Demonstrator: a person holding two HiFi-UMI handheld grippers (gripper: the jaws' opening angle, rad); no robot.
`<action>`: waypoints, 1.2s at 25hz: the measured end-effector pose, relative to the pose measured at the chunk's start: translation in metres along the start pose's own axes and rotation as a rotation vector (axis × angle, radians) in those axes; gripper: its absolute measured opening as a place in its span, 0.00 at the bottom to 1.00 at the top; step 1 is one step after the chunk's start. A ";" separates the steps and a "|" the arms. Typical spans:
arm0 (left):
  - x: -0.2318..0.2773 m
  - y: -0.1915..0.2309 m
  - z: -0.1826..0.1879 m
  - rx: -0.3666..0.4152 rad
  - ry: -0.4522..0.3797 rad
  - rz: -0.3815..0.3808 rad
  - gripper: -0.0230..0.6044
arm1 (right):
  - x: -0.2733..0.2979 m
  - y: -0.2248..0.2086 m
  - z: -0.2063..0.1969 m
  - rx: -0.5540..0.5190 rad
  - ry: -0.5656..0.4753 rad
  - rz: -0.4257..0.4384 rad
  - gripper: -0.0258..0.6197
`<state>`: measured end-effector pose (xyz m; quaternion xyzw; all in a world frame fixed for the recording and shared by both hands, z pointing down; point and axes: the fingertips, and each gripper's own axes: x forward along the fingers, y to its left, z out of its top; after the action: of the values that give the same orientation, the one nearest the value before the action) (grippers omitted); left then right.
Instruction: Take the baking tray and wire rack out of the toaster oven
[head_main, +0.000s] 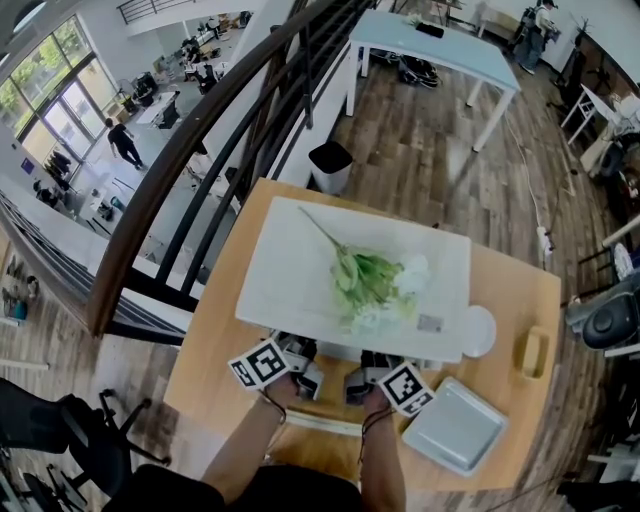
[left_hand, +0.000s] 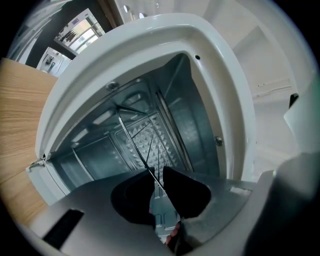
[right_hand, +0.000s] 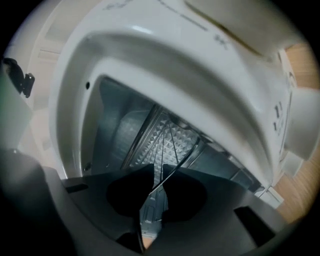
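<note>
A white toaster oven stands on the wooden table with its mouth toward me. Its wire rack lies inside the metal cavity, and its front wire runs out between both pairs of jaws. My left gripper is at the left of the oven's mouth, shut on the rack's front wire. My right gripper is beside it on the right, shut on the same wire. The grey baking tray lies on the table at the front right, outside the oven.
A green plant lies on top of the oven. A white round dish and a pale wooden piece sit on the table at the right. A dark stair railing runs past the table's left side.
</note>
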<state>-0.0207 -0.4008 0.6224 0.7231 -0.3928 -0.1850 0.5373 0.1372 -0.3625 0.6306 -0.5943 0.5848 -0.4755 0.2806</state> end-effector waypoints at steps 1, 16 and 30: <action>0.002 0.000 0.000 -0.005 0.000 -0.002 0.12 | 0.002 0.001 0.001 0.005 -0.001 0.005 0.11; -0.006 -0.007 0.000 -0.037 -0.001 -0.020 0.09 | -0.012 -0.005 0.002 0.045 0.017 -0.069 0.07; -0.037 -0.006 -0.014 -0.058 0.022 -0.010 0.09 | -0.043 -0.005 -0.012 0.037 0.017 -0.085 0.06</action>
<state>-0.0315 -0.3625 0.6158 0.7111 -0.3778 -0.1910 0.5614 0.1342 -0.3174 0.6291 -0.6092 0.5525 -0.5028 0.2660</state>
